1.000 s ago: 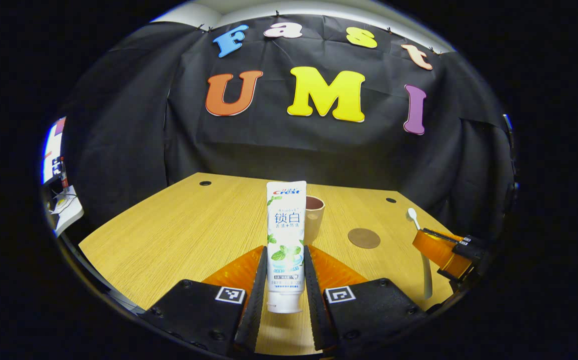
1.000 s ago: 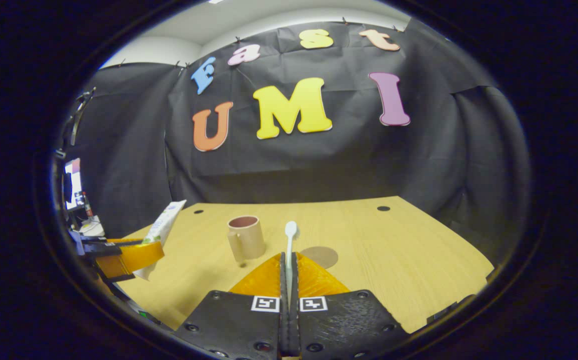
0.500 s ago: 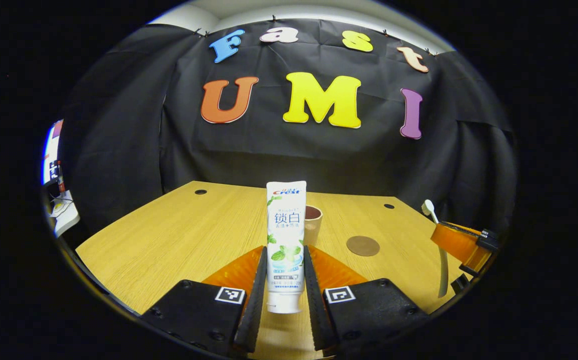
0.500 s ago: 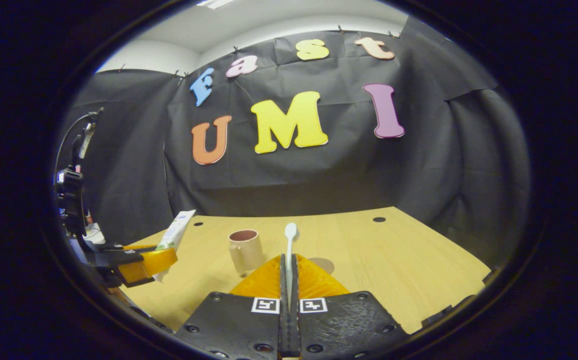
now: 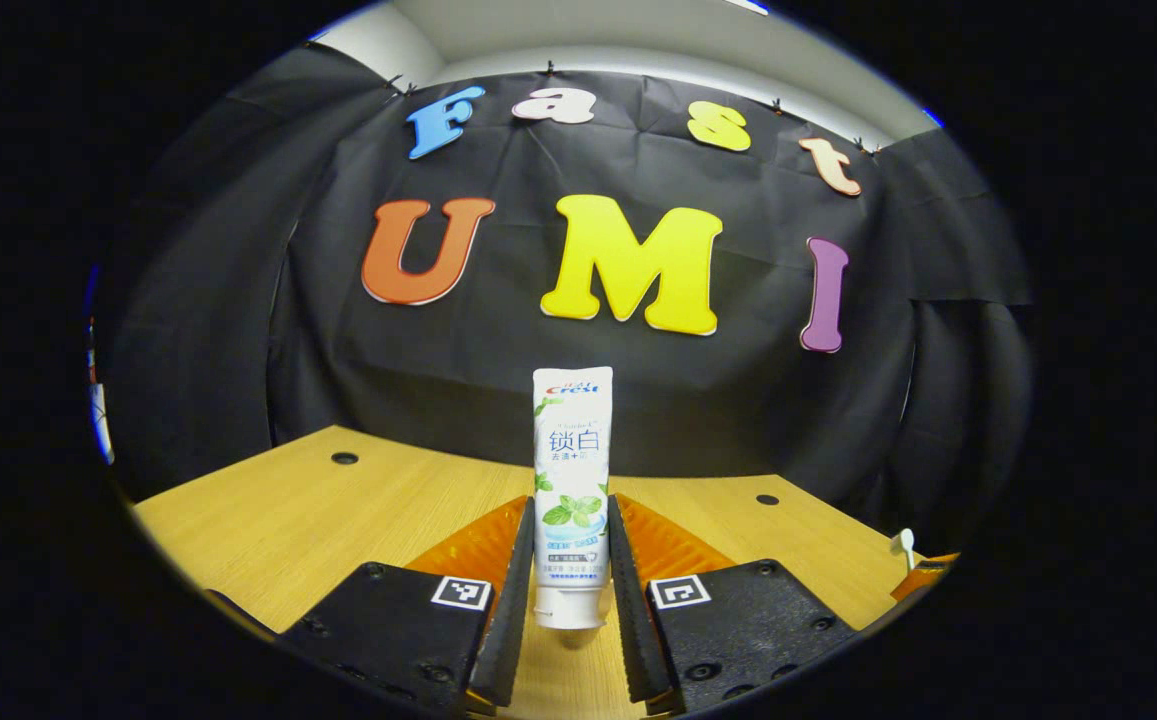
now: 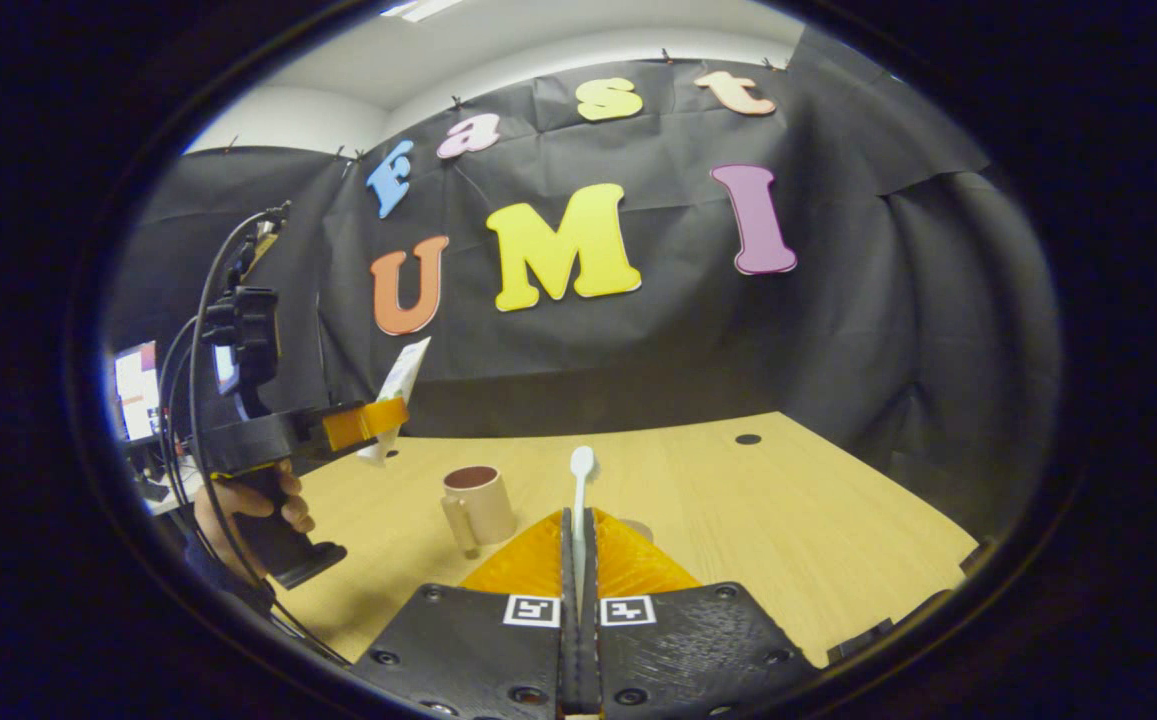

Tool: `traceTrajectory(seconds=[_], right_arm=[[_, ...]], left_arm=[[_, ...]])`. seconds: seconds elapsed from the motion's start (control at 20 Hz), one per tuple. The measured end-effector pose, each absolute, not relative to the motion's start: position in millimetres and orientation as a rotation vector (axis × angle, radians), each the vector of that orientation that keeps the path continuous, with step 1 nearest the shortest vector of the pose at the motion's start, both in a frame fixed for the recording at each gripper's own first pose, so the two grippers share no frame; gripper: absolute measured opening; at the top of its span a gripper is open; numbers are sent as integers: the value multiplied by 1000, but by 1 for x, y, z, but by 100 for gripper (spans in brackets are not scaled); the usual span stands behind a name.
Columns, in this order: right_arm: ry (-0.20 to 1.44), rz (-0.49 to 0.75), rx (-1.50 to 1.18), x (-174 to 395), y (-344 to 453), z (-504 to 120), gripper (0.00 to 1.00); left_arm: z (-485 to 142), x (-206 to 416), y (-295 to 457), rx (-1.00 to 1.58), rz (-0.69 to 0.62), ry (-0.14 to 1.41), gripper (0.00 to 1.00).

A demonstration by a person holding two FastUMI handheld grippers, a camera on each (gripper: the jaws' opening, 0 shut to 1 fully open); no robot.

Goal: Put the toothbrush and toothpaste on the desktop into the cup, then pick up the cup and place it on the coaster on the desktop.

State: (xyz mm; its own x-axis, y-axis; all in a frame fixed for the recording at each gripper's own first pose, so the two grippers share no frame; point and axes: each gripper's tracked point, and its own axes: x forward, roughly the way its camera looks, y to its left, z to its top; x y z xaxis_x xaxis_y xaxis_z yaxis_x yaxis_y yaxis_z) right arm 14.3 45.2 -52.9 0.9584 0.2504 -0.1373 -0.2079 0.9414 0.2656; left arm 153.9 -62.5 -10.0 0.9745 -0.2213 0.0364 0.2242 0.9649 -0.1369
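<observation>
Now the wooden tabletop (image 6: 798, 520) spreads out below both tools, and the cup (image 6: 479, 505) standing on it is the mark for everything else. That cup sits upright, mouth open to the ceiling, handle turned toward the near edge, with nothing inside it that I can see. Just to its right, mostly hidden behind the right tool's own fingers, a sliver of the round coaster (image 6: 641, 527) lies flat on the wood.

Up and to the left of the cup, a hand (image 6: 238, 500) holds the left gripper (image 6: 363, 423) well above the surface. Its fingers are closed part-way, pressing on the lower body of the toothpaste (image 5: 572, 490), which stands with its cap end down and its flat crimped end up. The right gripper (image 6: 578, 560) hangs nearer, on the cup's right, its fingers drawn almost together on the handle of the toothbrush (image 6: 580, 480), whose head points up and away.

To my eye neither item is in the cup yet; the step is to bring one over the mouth and lower it in. The tube is wide against that opening, so I would centre its cap over the rim, keep it upright, and sink it well inside before letting go. Doing one item at a time seems wise, since two tools crowding one small cup could knock it over. The brush, being slim, should slip in beside the tube afterwards, handle first.
</observation>
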Motion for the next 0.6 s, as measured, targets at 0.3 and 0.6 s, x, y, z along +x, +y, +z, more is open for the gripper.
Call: traceTrajectory(seconds=[0.3, 0.6], right_arm=[[160, 226, 244, 16, 39, -50, 0], [143, 215, 301, 17, 32, -44, 0]], left_arm=[[-43, 208, -84, -142, -272, 35, 43], [-57, 220, -91, -180, -291, 62, 44]])
